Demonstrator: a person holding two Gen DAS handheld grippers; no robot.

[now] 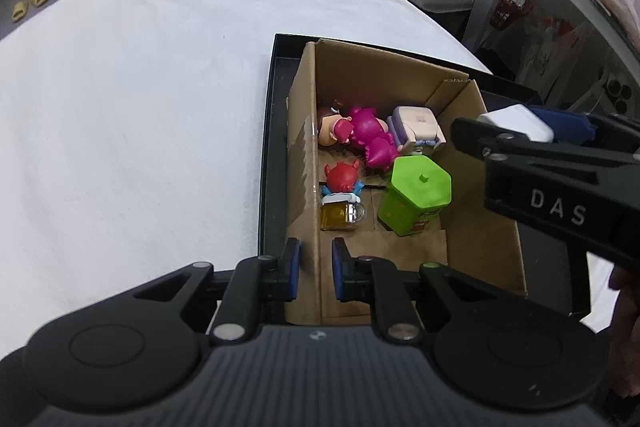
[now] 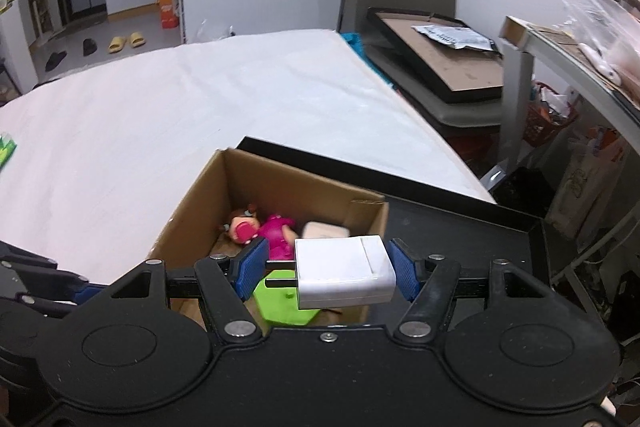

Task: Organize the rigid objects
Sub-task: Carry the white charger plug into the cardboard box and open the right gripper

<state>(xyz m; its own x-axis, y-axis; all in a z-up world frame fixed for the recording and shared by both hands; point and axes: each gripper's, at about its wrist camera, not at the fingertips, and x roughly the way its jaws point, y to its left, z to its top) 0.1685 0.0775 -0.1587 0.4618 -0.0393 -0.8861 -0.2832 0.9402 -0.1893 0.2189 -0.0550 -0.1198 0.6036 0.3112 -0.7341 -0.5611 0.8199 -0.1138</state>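
A white charger (image 2: 345, 271) is held above the cardboard box (image 1: 404, 247) by the right gripper (image 2: 332, 269); its metal prongs point left, the right pad lies against it, and a gap is seen between the left pad and its body, so the jaws are spread about as wide as the charger with its prongs. The box is set inside a shallow black tray (image 1: 272, 155) on the right part of the white-covered tabletop (image 1: 140, 87). The near left wall of the box is straddled by the left gripper (image 1: 316, 269), whose jaws stand narrowly apart on either side of the cardboard. Inside the box are seen a green hexagonal container (image 1: 414, 199) near the right side, a small amber mug (image 1: 340, 215), a red-headed figure (image 1: 343, 179), a pink doll (image 1: 360, 137) lying at the far end, and a pale box-shaped toy (image 1: 416, 127).
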